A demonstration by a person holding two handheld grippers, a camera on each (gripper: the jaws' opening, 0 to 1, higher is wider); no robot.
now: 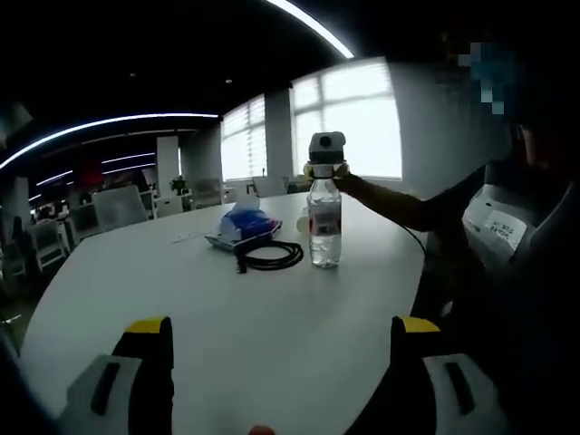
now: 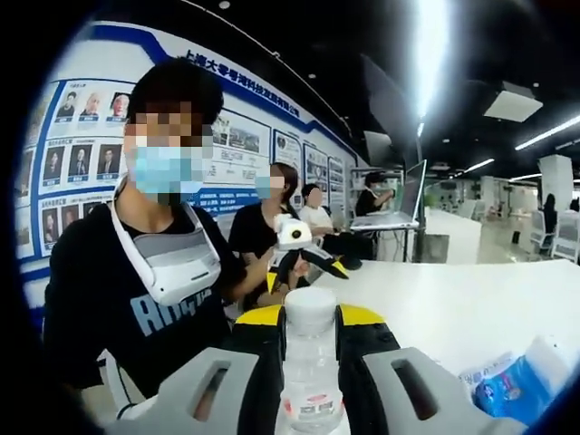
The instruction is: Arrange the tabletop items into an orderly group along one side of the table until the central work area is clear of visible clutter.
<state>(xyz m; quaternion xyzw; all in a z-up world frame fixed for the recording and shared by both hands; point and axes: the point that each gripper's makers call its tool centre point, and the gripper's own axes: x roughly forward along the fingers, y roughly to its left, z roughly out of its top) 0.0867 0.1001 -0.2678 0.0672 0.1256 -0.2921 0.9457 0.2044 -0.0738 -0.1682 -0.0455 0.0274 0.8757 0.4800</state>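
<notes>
A clear water bottle (image 1: pixel 324 234) with a white cap stands upright on the white table (image 1: pixel 227 326), right of centre. My right gripper (image 1: pixel 326 170) comes down on it from above and is shut on its neck. In the right gripper view the bottle (image 2: pixel 310 381) rises between that gripper's (image 2: pixel 310 317) two yellow-tipped jaws. My left gripper (image 1: pixel 283 333) hangs open over the near table with nothing between its jaws. It appears in the right gripper view (image 2: pixel 306 272), held up in the person's hand.
A coil of black cable (image 1: pixel 270 256) lies left of the bottle. Behind it sits a blue tissue pack (image 1: pixel 243 223) on a flat tray, and the pack (image 2: pixel 521 385) lies beside the bottle. An open laptop (image 2: pixel 399 201) stands far off, with seated people behind. Chairs (image 1: pixel 118 207) ring the far edge.
</notes>
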